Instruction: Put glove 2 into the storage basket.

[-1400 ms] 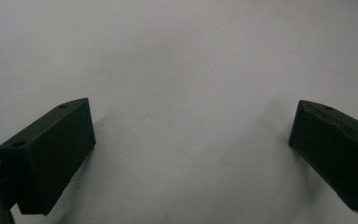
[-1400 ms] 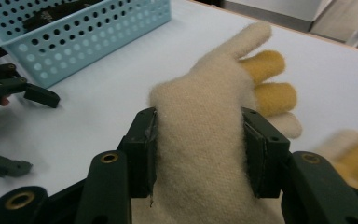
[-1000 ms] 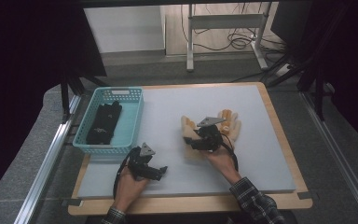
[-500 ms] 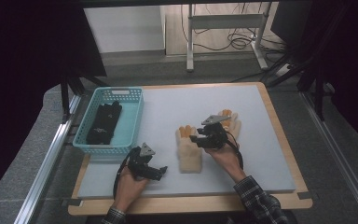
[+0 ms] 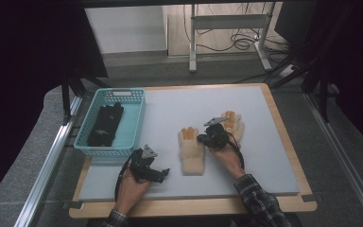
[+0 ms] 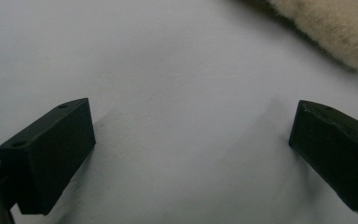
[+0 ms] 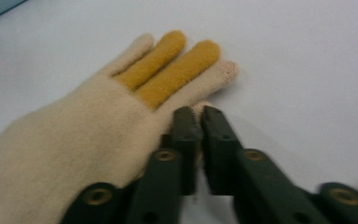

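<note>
The right gripper [image 7: 195, 122], having just moved from the far cream glove [image 5: 233, 124] to the near cream glove [image 5: 192, 151] on the mat [image 5: 264, 156], closed on its thumb edge, suggesting a pickup, while the left gripper [image 6: 191, 140] rested wide open.

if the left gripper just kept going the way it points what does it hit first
Probably the cuff of the cream glove. The left gripper points right across the mat with its jaws open, and in its own view the glove's fuzzy edge lies just ahead, slightly off to one side, so it might only graze it.
</note>
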Demonstrator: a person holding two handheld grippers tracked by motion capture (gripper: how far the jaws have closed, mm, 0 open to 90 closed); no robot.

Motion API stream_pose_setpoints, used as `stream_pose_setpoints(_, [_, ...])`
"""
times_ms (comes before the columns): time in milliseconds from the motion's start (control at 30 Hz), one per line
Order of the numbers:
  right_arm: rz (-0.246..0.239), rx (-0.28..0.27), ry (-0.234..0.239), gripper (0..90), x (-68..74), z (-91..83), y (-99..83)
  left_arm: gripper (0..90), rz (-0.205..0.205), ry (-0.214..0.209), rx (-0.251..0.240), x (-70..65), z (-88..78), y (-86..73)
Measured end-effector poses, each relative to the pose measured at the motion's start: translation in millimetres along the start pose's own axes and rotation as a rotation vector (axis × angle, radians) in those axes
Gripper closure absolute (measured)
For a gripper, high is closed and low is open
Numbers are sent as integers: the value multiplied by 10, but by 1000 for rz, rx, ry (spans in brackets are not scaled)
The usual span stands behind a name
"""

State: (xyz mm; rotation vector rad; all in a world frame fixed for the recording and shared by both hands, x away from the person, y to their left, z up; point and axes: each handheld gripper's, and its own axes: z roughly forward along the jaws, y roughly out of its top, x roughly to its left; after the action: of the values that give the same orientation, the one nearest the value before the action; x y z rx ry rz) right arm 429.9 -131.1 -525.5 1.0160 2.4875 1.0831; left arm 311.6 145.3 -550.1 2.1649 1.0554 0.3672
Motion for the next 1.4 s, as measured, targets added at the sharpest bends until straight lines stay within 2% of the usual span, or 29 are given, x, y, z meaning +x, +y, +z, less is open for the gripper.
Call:
stream_pose_setpoints(100, [-26,-18,-24,859,32,-101,16,5,0,0,1,0,0,0])
stream_pose_setpoints(167, [-19,-37,-20,843,14,-178,11,5,0,0,1,0,0,0])
stream_pose_setpoints(200, [-16,-38,-10,792,2,-197,7,5,0,0,1,-1,0,0])
stream_pose_setpoints(267, [-22,-56,-28,694,-33,-249,-9,5,0,0,1,-1,0,0])
stream_pose_setpoints(333, [-7,-82,-25,660,-108,-319,-20,5,0,0,0,-1,0,0])
stream_pose_setpoints(433, [29,-104,-47,621,-250,-433,-19,5,0,0,1,0,0,0])
stream_pose_setpoints(700, [51,-104,-172,530,-650,-686,-47,5,-2,0,-1,-1,1,0])
stream_pose_setpoints(833, [71,-73,-173,468,-768,-681,-139,4,-2,0,-1,-1,1,0])
stream_pose_setpoints(900, [65,-64,-160,433,-781,-649,-207,5,0,0,0,0,0,0])
stream_pose_setpoints(1000, [30,-41,-176,391,-765,-576,-296,4,0,0,0,0,0,0])
stream_pose_setpoints(1133, [-13,-28,-184,398,-744,-488,-337,5,0,0,0,0,0,0])
stream_pose_setpoints(1200, [-25,-29,-177,523,-733,-466,-338,5,0,0,0,-1,0,0])
stream_pose_setpoints(1233, [-28,-31,-168,539,-726,-461,-338,5,0,0,0,-1,0,0])
stream_pose_setpoints(1267, [-45,-32,-189,584,-705,-458,-340,5,1,0,0,-1,0,0])
stream_pose_setpoints(1333, [-47,-35,-195,623,-684,-475,-337,5,0,0,0,-1,0,0])
stream_pose_setpoints(1400, [-30,-41,-178,635,-676,-517,-327,5,1,0,0,-1,0,0])
